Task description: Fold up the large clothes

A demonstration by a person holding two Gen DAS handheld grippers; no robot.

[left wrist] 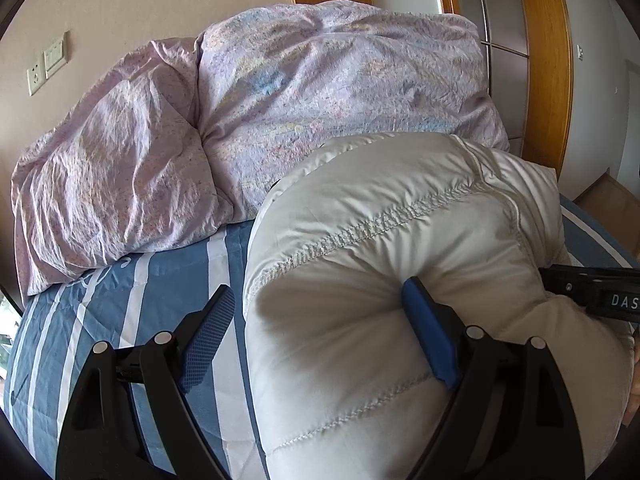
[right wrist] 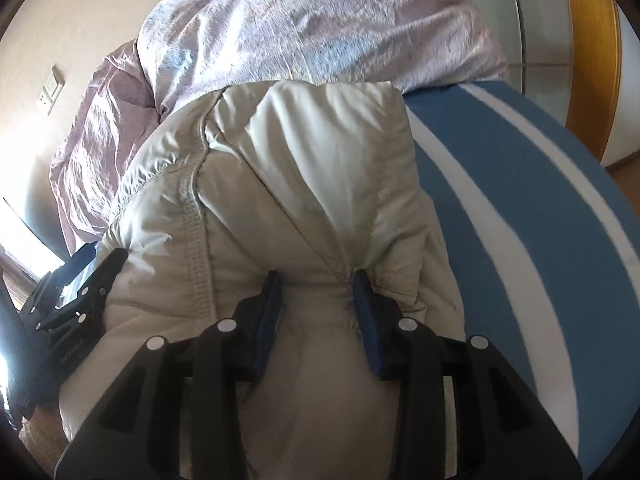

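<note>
Garment: white quilted puffy down jacket [left wrist: 400, 240], bunched on the blue-and-white striped bed sheet [left wrist: 168, 280], in front of the crumpled lilac floral duvet [left wrist: 320, 80]
Left tool [left wrist: 320, 332]: spread wide; right pad pressed into the jacket's fold, left pad clear over the sheet; nothing clamped
Right tool [right wrist: 316, 312]: narrow, pinching a gathered fold of the jacket between both blue pads [right wrist: 366, 312]; view blurred

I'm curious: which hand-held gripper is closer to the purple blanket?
Left. The left hand-held gripper sits on the white jacket's side facing the purple blanket; the right hand-held gripper sits farther away.
</note>
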